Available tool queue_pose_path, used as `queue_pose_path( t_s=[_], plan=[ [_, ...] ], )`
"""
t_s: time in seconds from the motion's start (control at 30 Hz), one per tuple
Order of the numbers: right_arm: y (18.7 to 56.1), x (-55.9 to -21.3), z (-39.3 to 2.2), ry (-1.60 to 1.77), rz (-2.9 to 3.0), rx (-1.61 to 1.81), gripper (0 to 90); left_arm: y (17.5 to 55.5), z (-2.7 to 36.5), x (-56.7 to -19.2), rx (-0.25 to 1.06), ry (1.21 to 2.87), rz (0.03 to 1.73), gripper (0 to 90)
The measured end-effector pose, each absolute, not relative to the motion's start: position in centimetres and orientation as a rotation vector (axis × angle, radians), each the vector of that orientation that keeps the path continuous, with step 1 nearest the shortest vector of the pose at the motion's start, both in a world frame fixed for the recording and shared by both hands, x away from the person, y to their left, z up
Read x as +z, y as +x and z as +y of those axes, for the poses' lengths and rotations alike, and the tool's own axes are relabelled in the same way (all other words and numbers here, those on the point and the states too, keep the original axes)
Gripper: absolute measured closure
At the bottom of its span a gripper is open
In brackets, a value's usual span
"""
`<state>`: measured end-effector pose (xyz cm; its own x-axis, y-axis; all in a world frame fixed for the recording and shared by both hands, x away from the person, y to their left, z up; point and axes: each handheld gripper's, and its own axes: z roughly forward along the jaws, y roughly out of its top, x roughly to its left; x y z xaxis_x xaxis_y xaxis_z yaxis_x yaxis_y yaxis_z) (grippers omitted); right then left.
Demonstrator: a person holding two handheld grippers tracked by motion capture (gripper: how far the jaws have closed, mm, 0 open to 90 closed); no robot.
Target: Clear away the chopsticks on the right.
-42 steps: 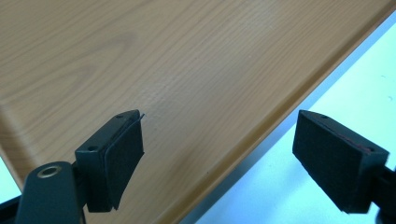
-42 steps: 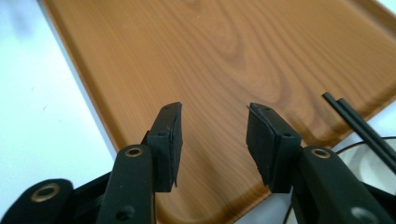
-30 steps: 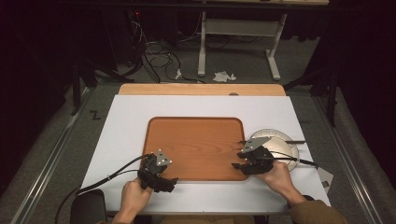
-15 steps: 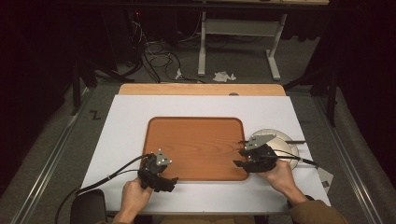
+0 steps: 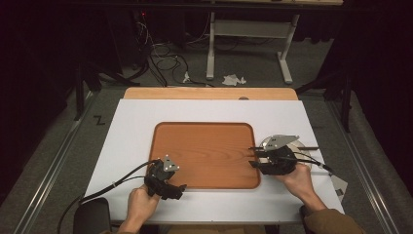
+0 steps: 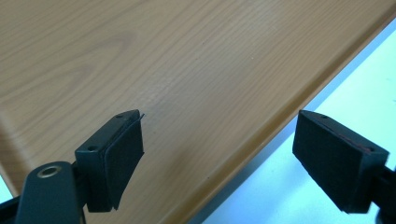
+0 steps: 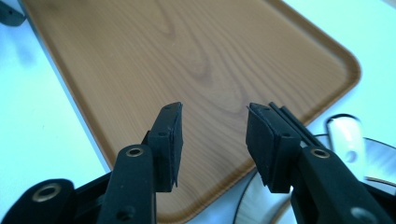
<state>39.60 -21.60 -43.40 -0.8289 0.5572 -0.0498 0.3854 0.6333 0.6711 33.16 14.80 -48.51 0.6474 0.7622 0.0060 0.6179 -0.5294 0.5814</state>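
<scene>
One brown wooden rectangular tray [image 5: 204,153] mid-surface; one round silvery plate [image 5: 299,148] by its right edge; two grippers, left [image 6: 219,154] and right [image 7: 212,135], jaws apart, empty.

One wooden tray [image 5: 204,153] is lying at the middle of one white table [image 5: 126,126]. One pale plate [image 5: 297,146] is sitting just right of it. Two grippers are hovering near the near edge: the left gripper [image 5: 180,187] and the right gripper [image 5: 253,157]. Two crumpled paper scraps [image 5: 233,79] are lying on the far floor.

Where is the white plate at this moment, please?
In the high view the white plate lies on the table's right side, just beyond the wooden tray's right edge, partly under the right gripper.
</scene>
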Motion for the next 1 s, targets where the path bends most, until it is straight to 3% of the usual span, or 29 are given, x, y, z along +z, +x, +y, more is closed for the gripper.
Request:
queue_pose_path(
  t_s=[0.43, 1.0],
  plan=[
    [40.0, -41.9, -23.5, 0.831, 2.531, 0.998, 61.6, 33.0, 14.8, -48.5, 0.355, 2.326, 1.069, 16.5],
    [42.3, -40.4, -30.7, 1.114, 2.272, 1.034, 68.7, 33.0, 14.9, -48.4, 0.358, 2.327, 1.07, 16.5]
  ],
)
